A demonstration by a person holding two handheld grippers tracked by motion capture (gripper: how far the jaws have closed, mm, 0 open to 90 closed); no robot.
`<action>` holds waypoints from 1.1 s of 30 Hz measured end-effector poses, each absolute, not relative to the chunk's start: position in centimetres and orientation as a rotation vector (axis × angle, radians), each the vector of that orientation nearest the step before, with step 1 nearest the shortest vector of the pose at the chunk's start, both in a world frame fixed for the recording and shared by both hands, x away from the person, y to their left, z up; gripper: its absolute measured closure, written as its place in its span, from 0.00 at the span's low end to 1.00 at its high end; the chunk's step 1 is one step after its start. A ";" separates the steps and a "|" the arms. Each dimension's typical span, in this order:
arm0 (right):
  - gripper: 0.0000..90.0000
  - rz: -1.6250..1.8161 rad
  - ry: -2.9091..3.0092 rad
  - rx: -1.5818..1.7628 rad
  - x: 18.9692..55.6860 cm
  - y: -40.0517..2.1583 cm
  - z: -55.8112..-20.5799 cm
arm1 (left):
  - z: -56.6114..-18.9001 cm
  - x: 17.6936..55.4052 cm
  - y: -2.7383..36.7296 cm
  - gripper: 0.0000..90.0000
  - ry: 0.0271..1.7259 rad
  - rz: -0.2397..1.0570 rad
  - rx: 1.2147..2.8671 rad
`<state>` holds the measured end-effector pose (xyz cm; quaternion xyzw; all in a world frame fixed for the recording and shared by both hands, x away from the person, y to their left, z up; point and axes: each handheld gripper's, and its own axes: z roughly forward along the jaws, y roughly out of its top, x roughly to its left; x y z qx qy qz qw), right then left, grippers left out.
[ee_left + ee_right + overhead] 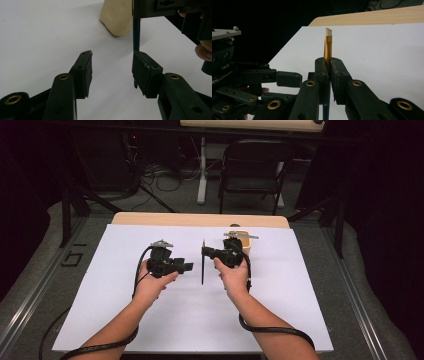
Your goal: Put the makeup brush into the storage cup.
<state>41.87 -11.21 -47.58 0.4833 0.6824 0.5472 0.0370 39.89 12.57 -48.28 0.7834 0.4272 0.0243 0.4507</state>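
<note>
the right gripper [329, 72] is clamping a slim paintbrush [327, 47], its jaws pressed together on the handle just below the gold ferrule [327, 51]. the brush is standing upright, bristles up, above the white sheet [150, 330] a little toward its far edge, and in the high view its dark handle [202, 270] is hanging straight down below the jaws with the tip close to the sheet; whether it touches is hard to tell. a small tan cup [239, 240] is sitting just behind the right gripper, near the far edge of the sheet.

the left gripper [112, 72] is standing apart, nothing between its pads, and pointing at the lower handle [136, 32], which is lying just beyond its far-side jaw rather than in the gap.

the brush is looking very light and stiff along its length, but thin, round and probably smooth, so it is likely to roll or pivot in a two-pad grip if pinched off-centre. the pale bristles [328, 31] are soft and easy to splay, so they are no place to grip. the safest hold for the left gripper seems to be the plain dark handle, well below the right jaws, squared across the pads and closed gently.
</note>
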 end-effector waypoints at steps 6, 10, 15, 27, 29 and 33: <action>0.94 1.693 2.103 1.480 41.8 -10.9 -47.6 | -48.4 39.8 11.8 0.64 1.049 0.050 1.946; 0.94 1.704 2.111 1.479 41.7 -10.7 -47.5 | -48.5 39.8 11.4 0.67 1.053 0.041 1.938; 0.94 1.718 2.108 1.476 41.6 -10.6 -47.6 | -48.6 39.8 10.8 0.70 1.045 0.020 1.942; 0.94 1.729 2.107 1.483 41.6 -10.6 -47.7 | -49.2 39.8 10.1 0.76 1.048 -0.025 1.941; 0.94 1.733 2.106 1.482 41.5 -10.5 -47.6 | -49.2 39.8 10.1 0.77 1.049 -0.031 1.946; 0.94 1.743 2.107 1.483 41.5 -10.4 -47.5 | -49.4 39.8 9.8 0.78 1.051 -0.037 1.940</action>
